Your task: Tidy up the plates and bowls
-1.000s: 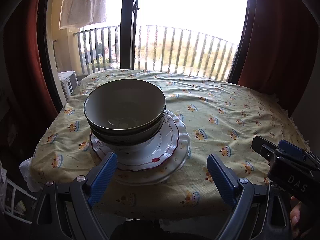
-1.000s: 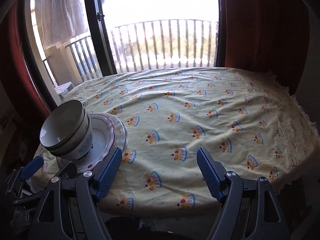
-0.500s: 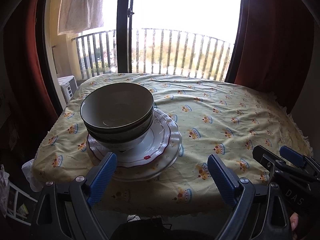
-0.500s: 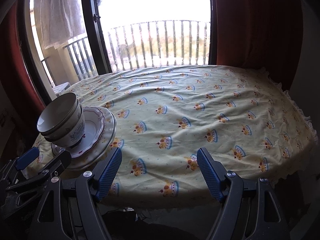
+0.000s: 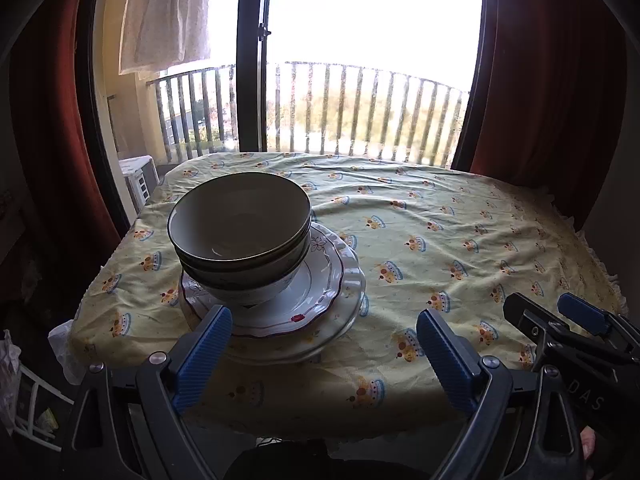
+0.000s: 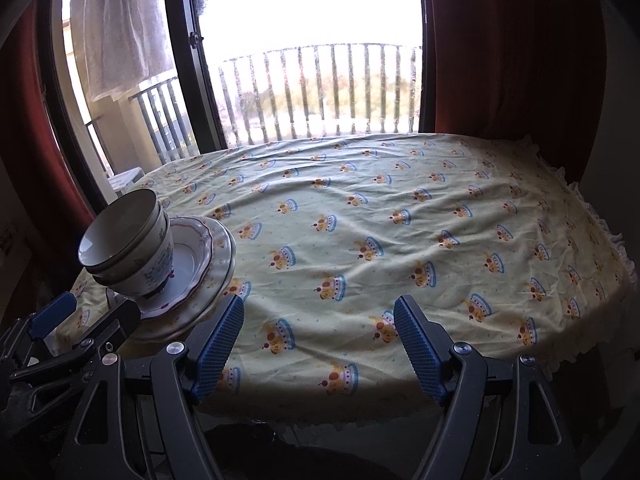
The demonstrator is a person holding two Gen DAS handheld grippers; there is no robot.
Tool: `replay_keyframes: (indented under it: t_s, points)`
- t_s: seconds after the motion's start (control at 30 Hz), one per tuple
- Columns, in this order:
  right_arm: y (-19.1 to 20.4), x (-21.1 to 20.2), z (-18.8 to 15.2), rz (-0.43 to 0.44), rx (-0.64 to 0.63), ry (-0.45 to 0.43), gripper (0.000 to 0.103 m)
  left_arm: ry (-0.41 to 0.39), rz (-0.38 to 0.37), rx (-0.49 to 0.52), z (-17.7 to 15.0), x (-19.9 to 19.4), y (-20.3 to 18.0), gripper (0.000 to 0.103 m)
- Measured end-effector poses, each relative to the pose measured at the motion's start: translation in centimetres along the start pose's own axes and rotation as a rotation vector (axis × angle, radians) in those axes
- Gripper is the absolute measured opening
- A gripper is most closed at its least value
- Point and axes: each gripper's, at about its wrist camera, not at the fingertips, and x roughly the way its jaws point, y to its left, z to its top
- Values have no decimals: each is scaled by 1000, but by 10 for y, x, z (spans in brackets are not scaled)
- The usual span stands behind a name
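Note:
Nested bowls (image 5: 240, 236) stand stacked on a red-rimmed plate (image 5: 320, 280), which lies on a larger white plate (image 5: 352, 300), at the table's near left corner. The stack also shows in the right wrist view: bowls (image 6: 124, 244), plates (image 6: 208, 256). My left gripper (image 5: 320, 356) is open and empty, hovering just in front of the stack at the table's near edge. My right gripper (image 6: 320, 344) is open and empty over the near edge, to the right of the stack. The right gripper shows in the left wrist view (image 5: 560, 324); the left one shows in the right wrist view (image 6: 88, 316).
The table wears a yellow cloth with a crown pattern (image 6: 400, 220). Red curtains (image 5: 540, 100) frame a balcony door with a railing (image 5: 360, 112) behind the table. A white object (image 5: 138, 176) stands on the balcony at left. Clutter (image 5: 24, 392) lies on the floor at lower left.
Both grippers have drawn back and away from the table, so the stack and table edge look farther off. Both stay open and empty. The dishes have not moved.

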Motion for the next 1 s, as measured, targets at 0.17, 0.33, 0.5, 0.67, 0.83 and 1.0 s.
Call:
replay_keyframes:
  t_s: [0.17, 0.33, 0.5, 0.67, 0.83, 1.0]
  points:
    - [0, -1, 0, 0, 0, 1, 80, -4, 6, 4, 0, -2, -2, 95]
    - [-2, -1, -2, -2, 0, 2, 80, -5, 3, 2, -1, -4, -2, 95]
    - [-3, -2, -3, -3, 0, 1, 80, -10, 6, 2, -1, -6, -2, 97]
    - [-7, -3, -4, -7, 2, 2, 80, -13, 6, 3, 0, -6, -3, 99]
    - [-9, -3, -4, -10, 2, 5, 80, -8, 8, 3, 0, -6, -5, 100]
    - [-11, -3, -5, -15, 3, 7, 80, 0, 6, 4, -1, -4, -6, 101]
